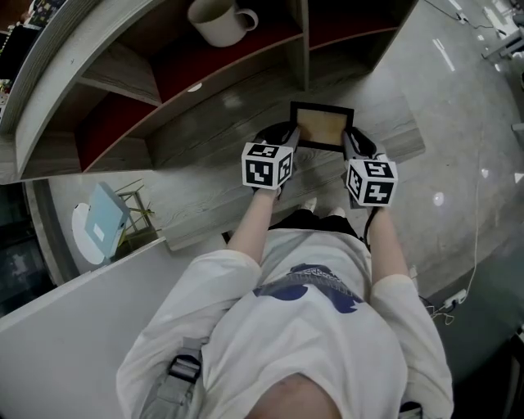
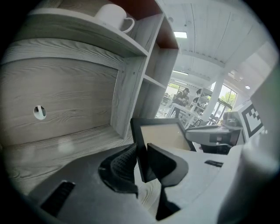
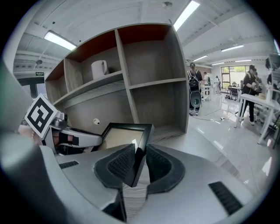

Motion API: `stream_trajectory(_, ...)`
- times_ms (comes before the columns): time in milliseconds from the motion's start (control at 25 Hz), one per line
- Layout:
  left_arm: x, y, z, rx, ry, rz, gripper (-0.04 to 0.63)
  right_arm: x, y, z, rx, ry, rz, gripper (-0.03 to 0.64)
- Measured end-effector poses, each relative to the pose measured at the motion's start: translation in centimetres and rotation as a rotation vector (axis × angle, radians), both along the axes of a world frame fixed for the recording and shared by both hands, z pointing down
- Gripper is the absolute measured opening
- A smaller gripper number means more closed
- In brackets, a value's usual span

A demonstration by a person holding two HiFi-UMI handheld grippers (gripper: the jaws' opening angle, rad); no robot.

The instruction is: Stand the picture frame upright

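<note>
A black picture frame [image 1: 321,127] with a tan panel is held over the wooden tabletop [image 1: 213,155], tilted back. My left gripper [image 1: 285,147] is shut on its left edge, and my right gripper [image 1: 350,149] is shut on its right edge. In the left gripper view the frame [image 2: 157,133] has its black border pinched between the ribbed pads [image 2: 122,164] of the left gripper [image 2: 142,162]. In the right gripper view the frame's [image 3: 127,135] corner sits clamped in the right gripper [image 3: 139,164].
A grey wooden shelf unit [image 1: 155,98] with red-backed compartments stands just behind the frame. A white mug [image 1: 219,20] sits on its upper shelf. A light blue board [image 1: 105,219] leans at the table's left end. People stand far off on the shiny floor [image 3: 227,131].
</note>
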State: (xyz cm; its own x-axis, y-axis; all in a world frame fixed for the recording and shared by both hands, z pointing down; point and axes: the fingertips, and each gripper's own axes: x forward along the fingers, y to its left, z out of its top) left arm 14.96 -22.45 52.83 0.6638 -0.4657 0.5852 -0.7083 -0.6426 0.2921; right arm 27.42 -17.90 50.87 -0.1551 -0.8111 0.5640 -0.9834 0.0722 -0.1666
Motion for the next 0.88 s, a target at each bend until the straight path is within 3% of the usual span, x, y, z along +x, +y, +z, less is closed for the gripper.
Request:
stream_trajectory(360, 0.0, -2.5, 1.0, 0.006, 0.014, -0.071, 0.080, 0.3, -3.5, 0.7, 0.025, 0.022, -0.079, 0.075)
stream_trajectory(880, 1.6, -5.1, 3.3, 0.033, -0.002, -0.236, 0.081, 2.1, -8.6, 2.9, 0.109, 0.039, -0.302, 0.075)
